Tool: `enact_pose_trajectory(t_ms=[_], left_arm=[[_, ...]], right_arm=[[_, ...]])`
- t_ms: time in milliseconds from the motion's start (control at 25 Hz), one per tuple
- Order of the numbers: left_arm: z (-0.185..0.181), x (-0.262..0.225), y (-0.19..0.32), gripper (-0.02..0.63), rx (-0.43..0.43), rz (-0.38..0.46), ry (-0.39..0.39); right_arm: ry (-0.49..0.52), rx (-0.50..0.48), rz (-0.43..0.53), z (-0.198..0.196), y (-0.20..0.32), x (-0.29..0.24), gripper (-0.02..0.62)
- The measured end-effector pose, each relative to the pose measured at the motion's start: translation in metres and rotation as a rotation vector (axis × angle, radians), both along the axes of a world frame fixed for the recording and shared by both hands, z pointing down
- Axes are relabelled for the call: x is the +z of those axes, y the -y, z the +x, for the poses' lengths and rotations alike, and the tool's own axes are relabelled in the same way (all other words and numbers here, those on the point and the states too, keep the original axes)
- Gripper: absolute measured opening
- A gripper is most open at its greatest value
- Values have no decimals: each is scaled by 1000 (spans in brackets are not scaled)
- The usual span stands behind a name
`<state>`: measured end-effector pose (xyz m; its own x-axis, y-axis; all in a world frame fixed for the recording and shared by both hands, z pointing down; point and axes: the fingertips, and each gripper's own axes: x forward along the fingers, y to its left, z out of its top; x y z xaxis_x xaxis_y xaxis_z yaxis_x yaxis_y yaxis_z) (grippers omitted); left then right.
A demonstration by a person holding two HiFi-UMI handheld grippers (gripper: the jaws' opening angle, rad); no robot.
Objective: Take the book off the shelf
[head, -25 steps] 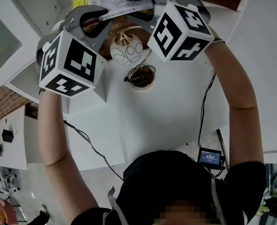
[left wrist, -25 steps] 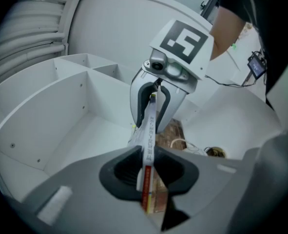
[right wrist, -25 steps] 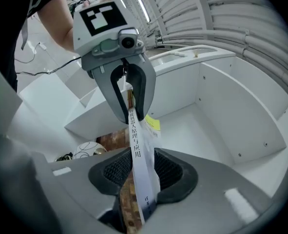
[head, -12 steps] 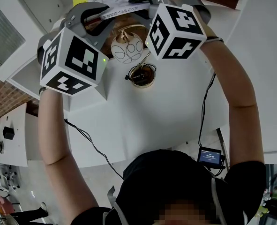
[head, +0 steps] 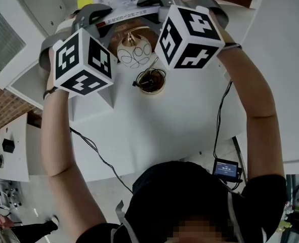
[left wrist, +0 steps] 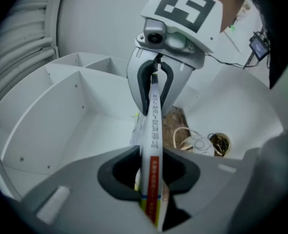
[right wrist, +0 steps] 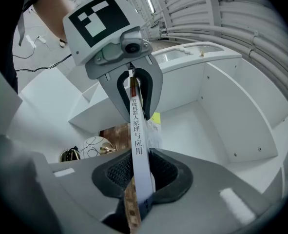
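A thin white book (head: 125,15) with dark print down its spine is held edge-on between both grippers, above the lamp. My left gripper (head: 99,20) clamps its left end; the jaws are opening slightly, and the pads still touch the book (left wrist: 152,130). My right gripper (head: 154,6) clamps the other end, its jaws closing onto the book (right wrist: 136,140). In the left gripper view the spine runs from my left gripper (left wrist: 151,179) to the right gripper (left wrist: 156,77). In the right gripper view it runs from my right gripper (right wrist: 139,179) to the left gripper (right wrist: 132,82).
White shelf compartments (left wrist: 61,111) (right wrist: 221,106) stand just behind the book. Below it, a white globe lamp (head: 135,52) with a brass base (head: 152,81) sits on the white round table (head: 179,125). A small screen device (head: 226,169) hangs on a cable at the table's edge.
The left gripper's marker cube has turned and shifted slightly right and up. The right gripper has edged left. The book stays between both grippers.
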<state>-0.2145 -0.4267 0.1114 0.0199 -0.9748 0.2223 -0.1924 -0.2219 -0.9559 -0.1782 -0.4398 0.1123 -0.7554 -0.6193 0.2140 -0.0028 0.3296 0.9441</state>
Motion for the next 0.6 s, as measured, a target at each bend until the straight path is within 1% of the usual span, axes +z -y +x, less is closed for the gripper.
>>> enact_pose_trajectory(t_ms=[400, 600], left_arm=[[9, 2, -15, 86, 18, -8, -8], [15, 5, -28, 83, 17, 4, 13]], right_arm=[[7, 13, 15, 8, -15, 2, 78], [12, 12, 16, 15, -27, 5, 78]])
